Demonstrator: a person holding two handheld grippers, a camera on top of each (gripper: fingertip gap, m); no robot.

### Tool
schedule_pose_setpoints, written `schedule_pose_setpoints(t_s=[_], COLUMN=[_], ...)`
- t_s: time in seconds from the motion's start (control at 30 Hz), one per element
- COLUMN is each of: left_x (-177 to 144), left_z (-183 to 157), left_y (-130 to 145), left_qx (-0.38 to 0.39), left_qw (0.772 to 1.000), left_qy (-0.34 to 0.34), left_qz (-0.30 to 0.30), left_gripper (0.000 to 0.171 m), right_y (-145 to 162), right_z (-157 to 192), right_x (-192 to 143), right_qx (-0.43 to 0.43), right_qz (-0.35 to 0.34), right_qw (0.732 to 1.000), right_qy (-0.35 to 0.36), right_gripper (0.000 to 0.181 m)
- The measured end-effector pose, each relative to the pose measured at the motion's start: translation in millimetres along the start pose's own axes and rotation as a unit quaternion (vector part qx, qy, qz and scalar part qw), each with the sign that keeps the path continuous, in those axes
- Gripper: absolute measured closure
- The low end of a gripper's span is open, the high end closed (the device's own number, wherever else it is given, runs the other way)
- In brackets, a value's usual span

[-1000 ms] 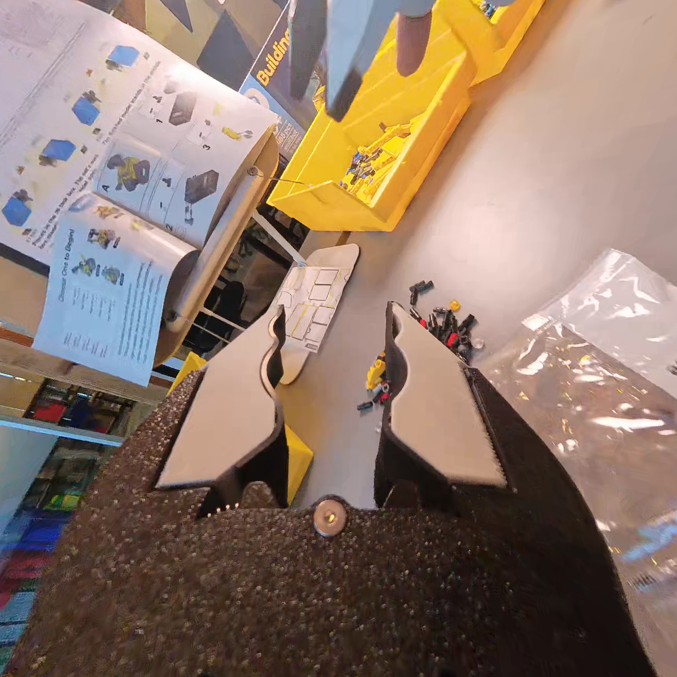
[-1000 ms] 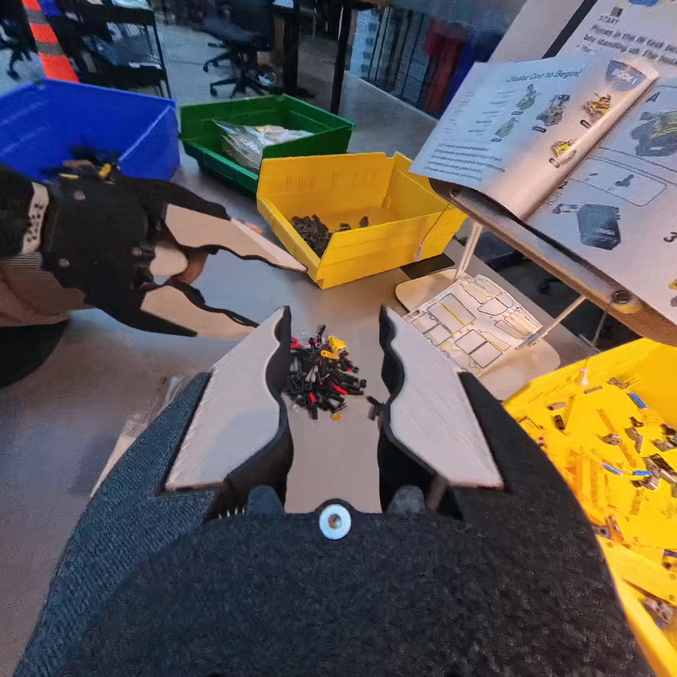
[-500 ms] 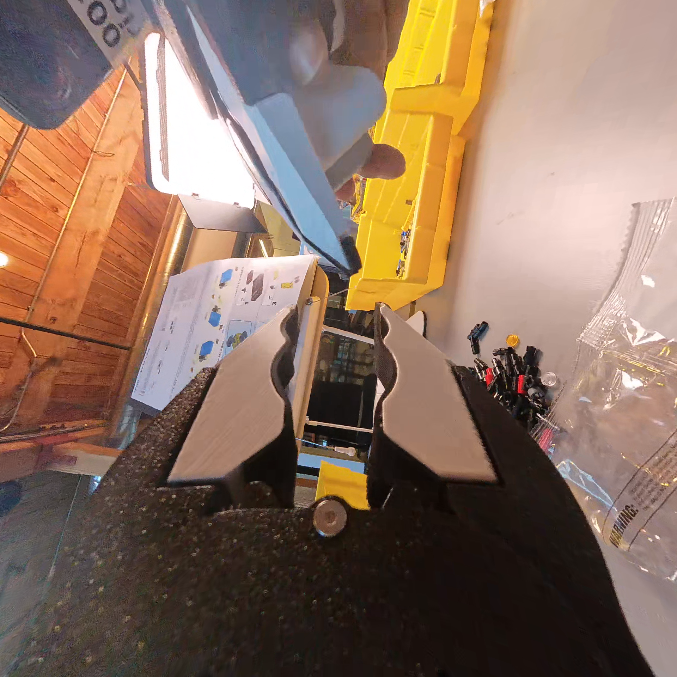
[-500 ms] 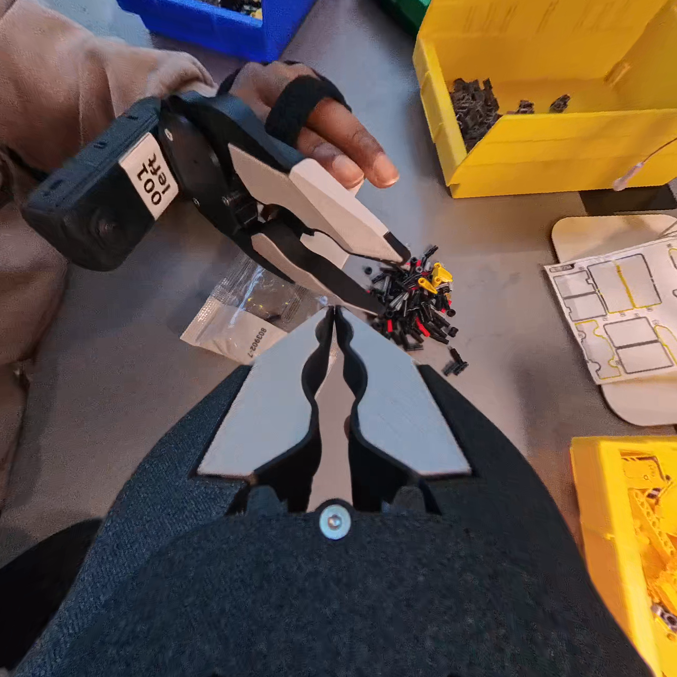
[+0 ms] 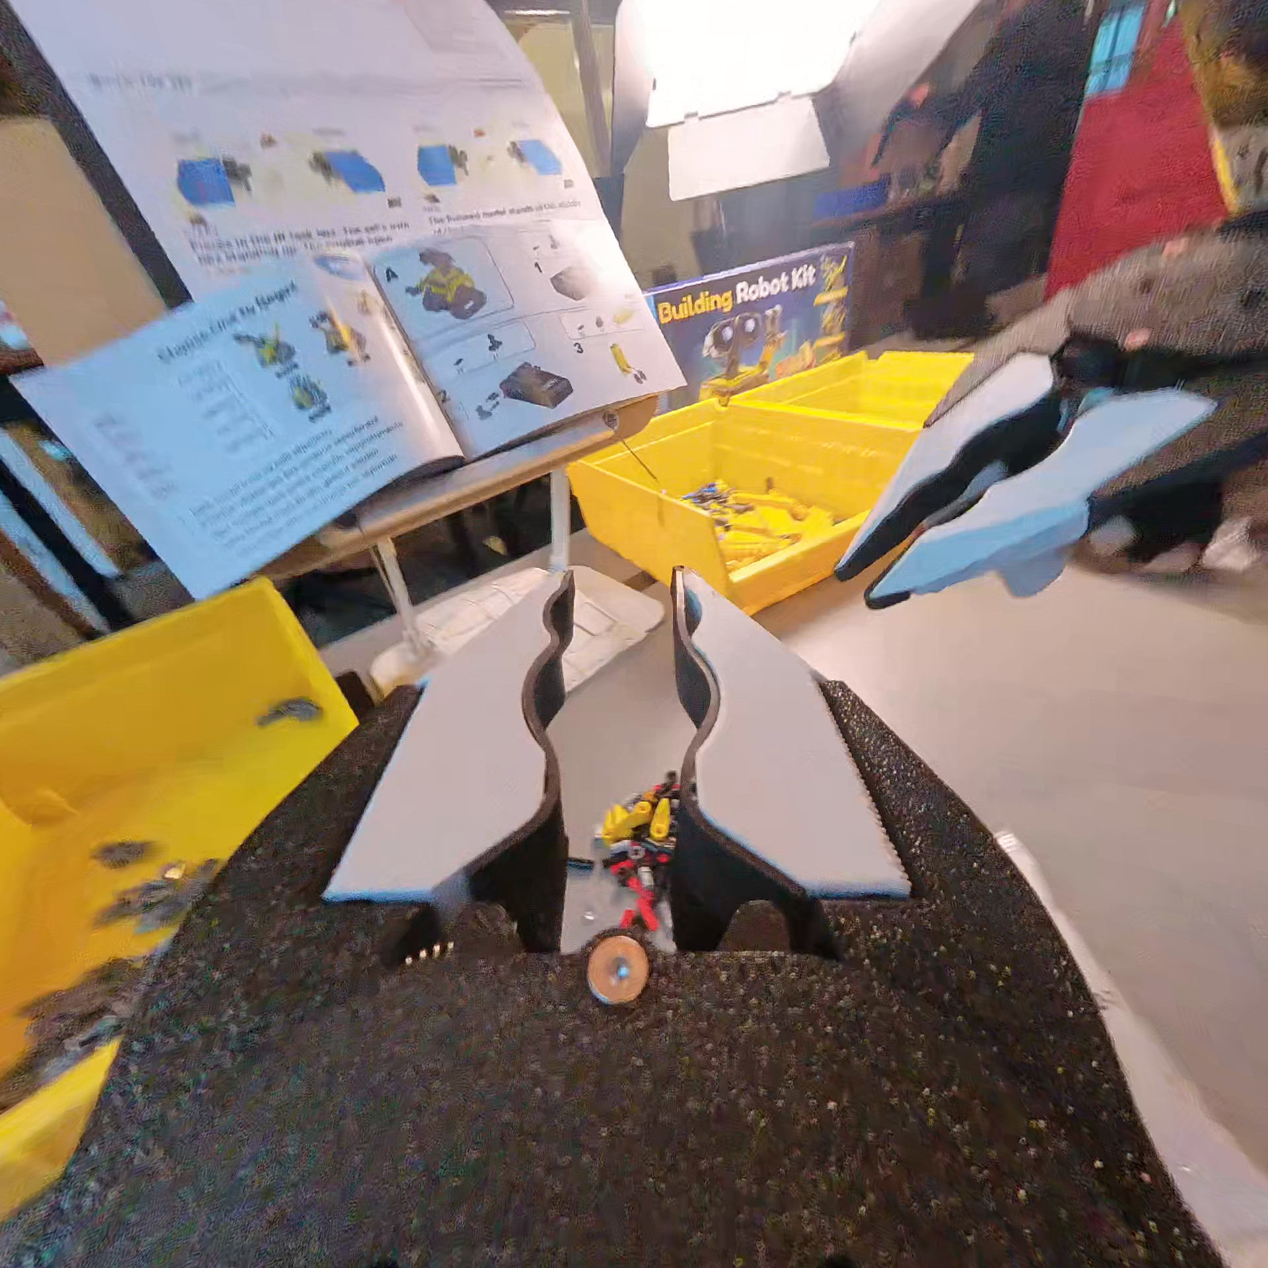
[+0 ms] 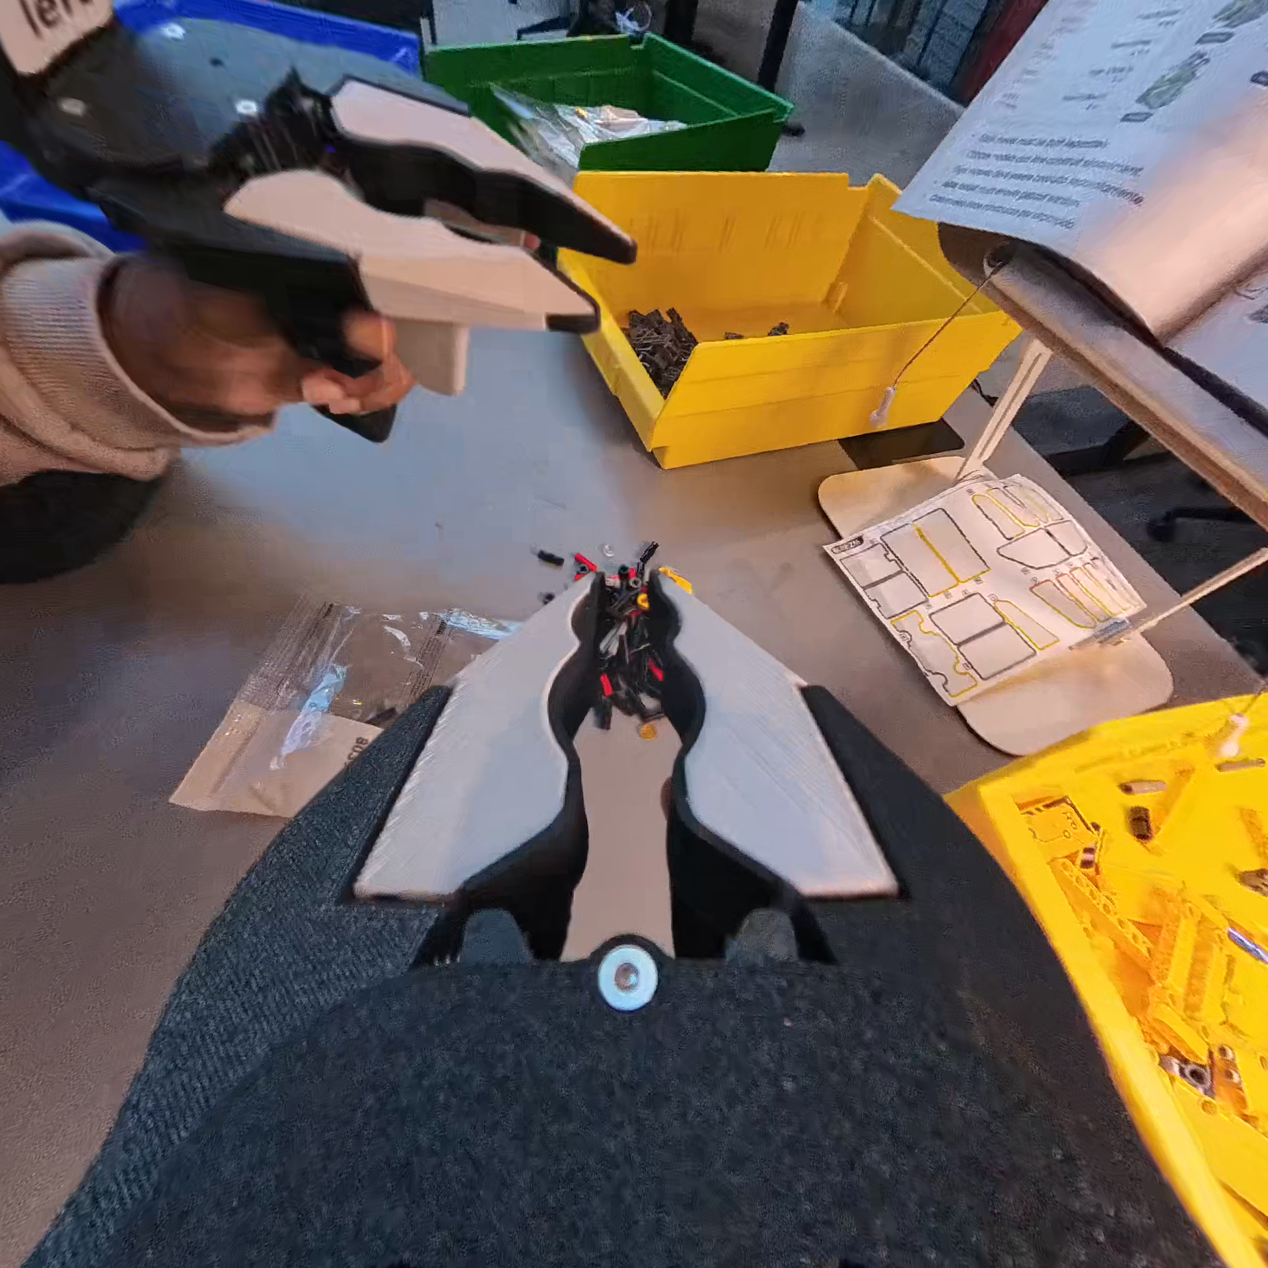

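Tabletop (image 6: 480, 494) of grey colour carries a small heap of black, red and yellow pegs (image 6: 628, 645). The right tool (image 6: 626, 583) is low over this heap, its two fingers a little apart at the tips, with pegs lying in the gap between them; whether it touches them I cannot tell. The left tool (image 5: 621, 583) is higher, its fingers apart and holding nothing, and the same pegs (image 5: 641, 844) show below between them. In the right wrist view a hand (image 6: 226, 350) holds this left tool up, to the left of a yellow bin (image 6: 789, 405) with dark parts inside. A clear plastic bag (image 6: 322, 693) lies flat just beside the heap on the left, and a sticker sheet (image 6: 981, 583) rests on the base of a book stand to the right. An open instruction booklet (image 5: 343, 357) sits on this stand. Another yellow bin (image 6: 1029, 912) with yellow pieces is at the near right.
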State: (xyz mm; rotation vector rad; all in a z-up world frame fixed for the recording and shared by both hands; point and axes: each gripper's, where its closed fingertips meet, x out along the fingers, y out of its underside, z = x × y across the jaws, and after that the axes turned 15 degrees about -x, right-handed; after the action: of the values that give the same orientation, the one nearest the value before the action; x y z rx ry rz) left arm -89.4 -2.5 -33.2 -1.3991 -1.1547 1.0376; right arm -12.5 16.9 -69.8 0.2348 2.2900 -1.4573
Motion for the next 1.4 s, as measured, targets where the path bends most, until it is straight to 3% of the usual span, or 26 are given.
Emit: schedule_pose_setpoints(t_s=[0.07, 0.17, 0.27, 0.53, 0.87, 0.93, 1.07, 1.27, 1.4], left_x=[-12.5, -22.3, -17.3, -4.1, -15.4, -18.3, -32.2, -45.4, -53.8], left_z=[15.1, 43.9, 56.2, 39.3, 44.4, 32.8, 9.1, -7.1, -20.1], left_y=[3.0, 34.8, 62.0, 66.7, 78.2, 88.9, 116.8, 135.5, 152.4], left_qx=[-0.12, -0.138, -0.167, -0.084, -0.089, -0.089, -0.128, -0.169, -0.147], left_qw=[0.992, 0.989, 0.984, 0.991, 0.989, 0.982, 0.946, 0.912, 0.894], left_qy=[0.038, 0.028, 0.041, 0.08, 0.073, 0.099, 0.159, 0.195, 0.206], left_qz=[0.005, 0.036, 0.049, 0.064, 0.09, 0.135, 0.254, 0.32, 0.371], left_gripper=[0.143, 0.144, 0.146, 0.144, 0.143, 0.139, 0.138, 0.14, 0.141], right_y=[8.9, 29.5, 45.1, 46.2, 53.0, 56.2, 76.2, 99.4, 104.1], right_z=[1.9, 7.8, 18.1, 62.2, 60.7, 61.8, 64.1, 88.1, 96.2], right_x=[-2.8, -2.1, 10.6, 33.7, 23.5, 19.9, 15.7, 22.2, 26.6], right_qx=[0.002, 0.013, 0.072, 0.045, 0.017, 0.018, 0.03, 0.083, 0.113], right_qz=[0.005, 0.014, 0.004, -0.005, 0.003, 0.012, 0.05, 0.115, 0.152], right_qw=[1.0, 0.999, 0.997, 0.998, 0.999, 0.999, 0.996, 0.981, 0.972], right_qy=[0.021, 0.044, 0.021, -0.054, -0.04, -0.05, -0.074, -0.135, -0.14], right_gripper=[0.162, 0.152, 0.137, 0.134, 0.136, 0.136, 0.139, 0.146, 0.166])
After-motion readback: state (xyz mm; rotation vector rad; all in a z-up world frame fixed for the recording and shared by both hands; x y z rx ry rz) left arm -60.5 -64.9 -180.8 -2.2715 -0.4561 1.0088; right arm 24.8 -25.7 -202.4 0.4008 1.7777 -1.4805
